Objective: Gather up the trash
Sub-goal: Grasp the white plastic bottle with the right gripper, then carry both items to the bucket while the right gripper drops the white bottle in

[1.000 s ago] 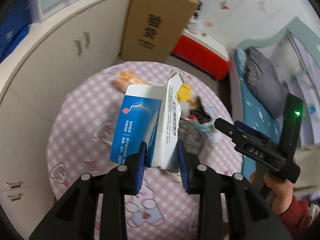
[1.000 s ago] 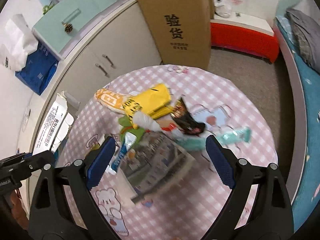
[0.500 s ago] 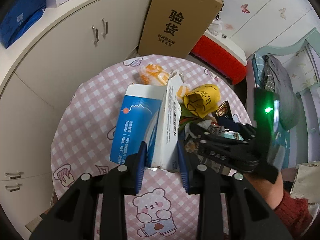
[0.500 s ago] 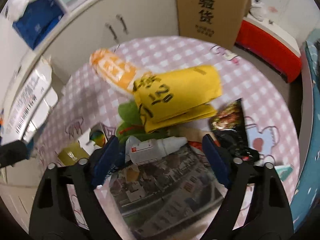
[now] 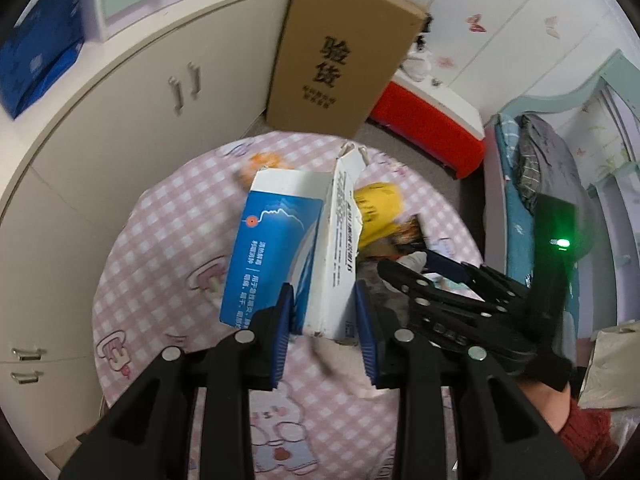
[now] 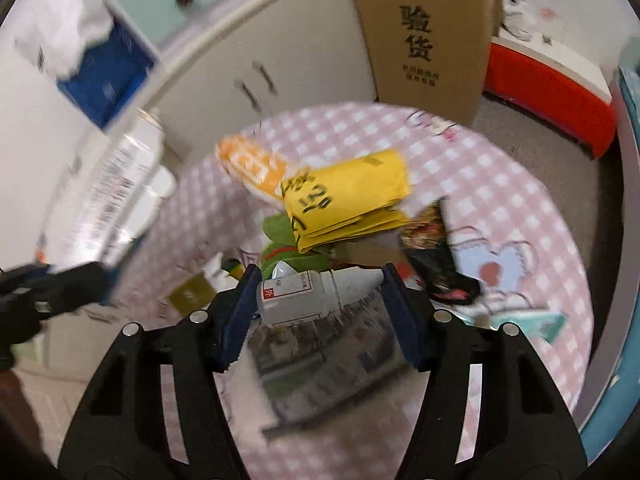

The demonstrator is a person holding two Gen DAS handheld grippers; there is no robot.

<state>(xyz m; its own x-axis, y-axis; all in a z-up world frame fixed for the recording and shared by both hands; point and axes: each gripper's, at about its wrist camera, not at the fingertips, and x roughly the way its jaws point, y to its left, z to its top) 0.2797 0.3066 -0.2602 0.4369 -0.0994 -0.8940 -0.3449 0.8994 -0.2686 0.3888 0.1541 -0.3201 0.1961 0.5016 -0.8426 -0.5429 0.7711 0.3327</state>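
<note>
My left gripper (image 5: 324,316) is shut on a torn blue and white carton (image 5: 292,252) and holds it above the round pink checked table (image 5: 160,248). The carton shows blurred at the left of the right wrist view (image 6: 108,200). My right gripper (image 6: 320,300) has its pads on both sides of a white plastic bottle (image 6: 316,292) lying on the trash pile. Behind the bottle lie a yellow bag (image 6: 348,196), an orange wrapper (image 6: 252,164), a green wrapper (image 6: 280,236) and a dark snack bag (image 6: 436,264). A printed sheet (image 6: 328,352) lies under the gripper.
A tall cardboard box (image 5: 344,52) stands on the floor behind the table, next to white cupboards (image 5: 160,112). A red and white bench (image 5: 432,128) and a bed (image 5: 532,200) are to the right. A teal packet (image 6: 532,324) lies at the table's right side.
My right gripper has come down onto the pile and its jaws have narrowed around the white bottle. My left gripper keeps the carton and has shifted slightly over the table.
</note>
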